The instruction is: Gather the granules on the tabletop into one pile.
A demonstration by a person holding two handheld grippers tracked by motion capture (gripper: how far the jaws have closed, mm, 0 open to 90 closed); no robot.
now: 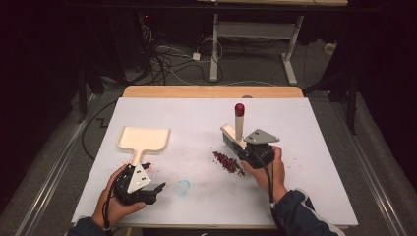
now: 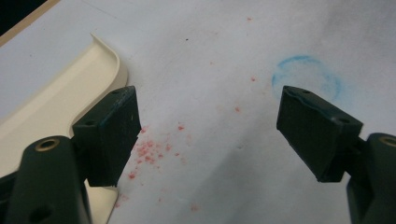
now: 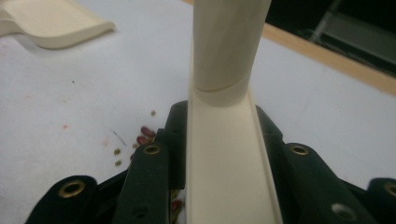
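High view, brush: cream plastic hand brush with red-capped handle (image 1: pixel 236 129), clamped between the right gripper (image 1: pixel 255 150) jaws, handle upright.
Beans: dark red pile (image 1: pixel 227 162), just beside those jaws.
Left gripper (image 1: pixel 140 189): jaws wide, nothing between.
Dustpan: cream plastic dustpan (image 1: pixel 144 139), touching its left jaw.

1. The brush (image 1: pixel 235 132) is showing smooth cream plastic, its handle tip glossy red.
2. The dustpan (image 1: pixel 143 139) on the left is looking like the same matt cream plastic.
3. The white table covering (image 1: pixel 305 147) is appearing paper-like and matt, lying over a wooden table edge (image 1: pixel 211 92) at the far side.
4. The left gripper (image 2: pixel 210 135) pads are showing matt black.
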